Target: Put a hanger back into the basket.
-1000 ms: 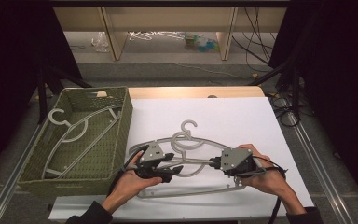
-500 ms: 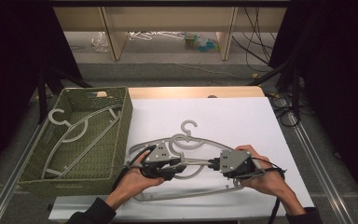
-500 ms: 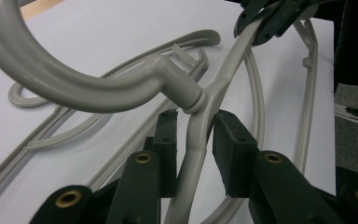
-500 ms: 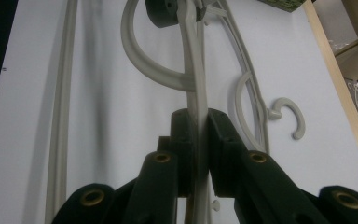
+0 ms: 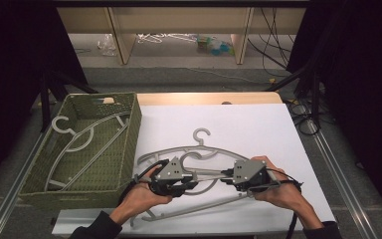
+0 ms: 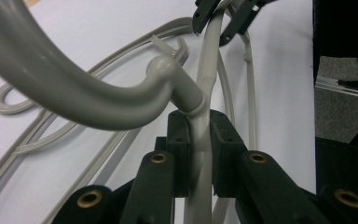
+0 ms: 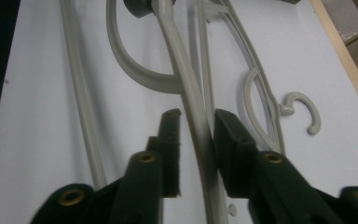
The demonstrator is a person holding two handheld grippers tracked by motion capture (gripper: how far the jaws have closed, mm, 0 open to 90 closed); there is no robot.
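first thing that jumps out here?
Two hands at the near edge of the white table, each tool on one grey hanger: left tool clamped by its hook, right tool just opening around its bar. At left, a green basket holds another hanger.

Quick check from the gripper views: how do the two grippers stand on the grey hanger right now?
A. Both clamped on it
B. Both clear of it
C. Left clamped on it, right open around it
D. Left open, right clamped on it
C: in the left gripper view the left gripper pinches the grey hanger just below its hook, while the right gripper, whose jaws have just been opening, shows a gap beside the arm.
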